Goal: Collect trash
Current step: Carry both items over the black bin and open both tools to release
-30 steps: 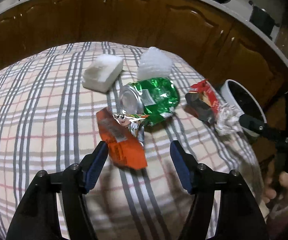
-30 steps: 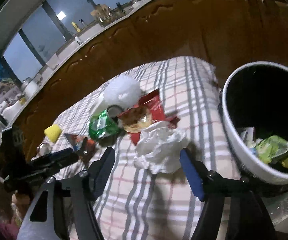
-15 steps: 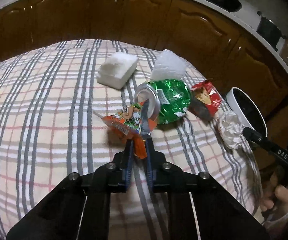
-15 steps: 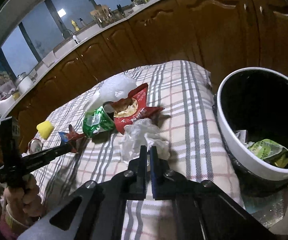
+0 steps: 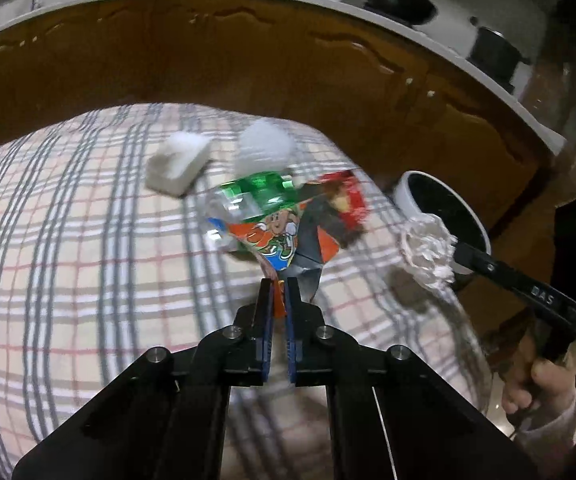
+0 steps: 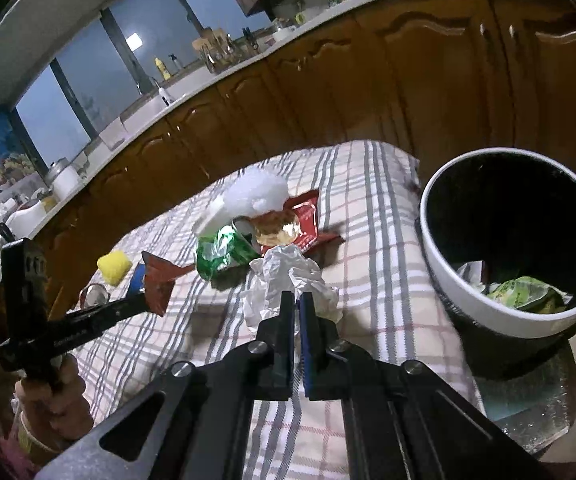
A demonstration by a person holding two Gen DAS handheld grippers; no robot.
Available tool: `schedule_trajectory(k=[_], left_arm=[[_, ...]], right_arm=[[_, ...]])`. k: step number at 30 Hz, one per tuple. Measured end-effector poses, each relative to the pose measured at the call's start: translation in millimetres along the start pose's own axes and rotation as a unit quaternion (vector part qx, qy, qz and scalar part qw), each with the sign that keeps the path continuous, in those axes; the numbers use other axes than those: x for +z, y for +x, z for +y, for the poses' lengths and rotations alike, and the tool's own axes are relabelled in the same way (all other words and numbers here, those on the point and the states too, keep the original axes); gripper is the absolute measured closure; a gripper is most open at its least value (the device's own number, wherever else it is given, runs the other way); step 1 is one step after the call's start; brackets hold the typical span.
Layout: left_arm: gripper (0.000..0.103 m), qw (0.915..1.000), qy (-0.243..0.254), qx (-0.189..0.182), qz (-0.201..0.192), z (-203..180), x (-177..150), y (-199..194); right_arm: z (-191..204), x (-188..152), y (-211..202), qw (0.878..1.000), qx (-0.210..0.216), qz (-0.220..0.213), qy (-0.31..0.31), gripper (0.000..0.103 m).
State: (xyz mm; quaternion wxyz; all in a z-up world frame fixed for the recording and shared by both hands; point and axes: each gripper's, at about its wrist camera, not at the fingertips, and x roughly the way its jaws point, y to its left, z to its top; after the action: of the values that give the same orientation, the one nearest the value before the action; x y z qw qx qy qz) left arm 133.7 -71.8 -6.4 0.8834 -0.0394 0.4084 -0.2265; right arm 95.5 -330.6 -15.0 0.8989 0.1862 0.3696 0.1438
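My left gripper (image 5: 279, 285) is shut on an orange cartoon snack wrapper (image 5: 277, 238), lifted off the plaid tablecloth (image 5: 87, 264); the same wrapper (image 6: 157, 280) shows in the right wrist view. My right gripper (image 6: 296, 298) is shut on a crumpled white tissue (image 6: 288, 280), seen also as a tissue (image 5: 428, 254) held up near the bin. The white-rimmed black bin (image 6: 516, 236) stands to the right of the table with trash inside. A crushed green can (image 6: 223, 252), a red snack bag (image 6: 288, 226) and a white plastic wad (image 6: 255, 192) lie on the cloth.
A white foam block (image 5: 177, 162) and a yellow sponge (image 6: 113, 266) sit on the cloth. Brown kitchen cabinets (image 6: 368, 92) run behind the table. A hand (image 5: 540, 384) grips the right tool's handle at the table's right edge.
Both grippers went from open to shut, the left on the orange wrapper and the right on the tissue. Both then rose, lifting their pieces off the cloth.
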Motion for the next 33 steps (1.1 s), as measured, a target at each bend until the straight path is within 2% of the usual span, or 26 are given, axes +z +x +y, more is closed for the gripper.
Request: schedule_trajectory(k=[19,27,33], left_arm=[[0.099,0.9921,0.101,-0.071,0.021,-119,33,49],[0.099,0.9853,0.129,-0.104,0.041,-165,56,82],[0.099,0.9823,0.138,-0.11,0.062,-190,69,111]], right_arm=[[-79,17,-68,0.993,-0.077,-0.07,0.049,0.101],[-111,31,-76,0.988,-0.112,-0.082,0.061,0.101],[-132,35,-71,0.986,-0.128,-0.075,0.07,0.101]])
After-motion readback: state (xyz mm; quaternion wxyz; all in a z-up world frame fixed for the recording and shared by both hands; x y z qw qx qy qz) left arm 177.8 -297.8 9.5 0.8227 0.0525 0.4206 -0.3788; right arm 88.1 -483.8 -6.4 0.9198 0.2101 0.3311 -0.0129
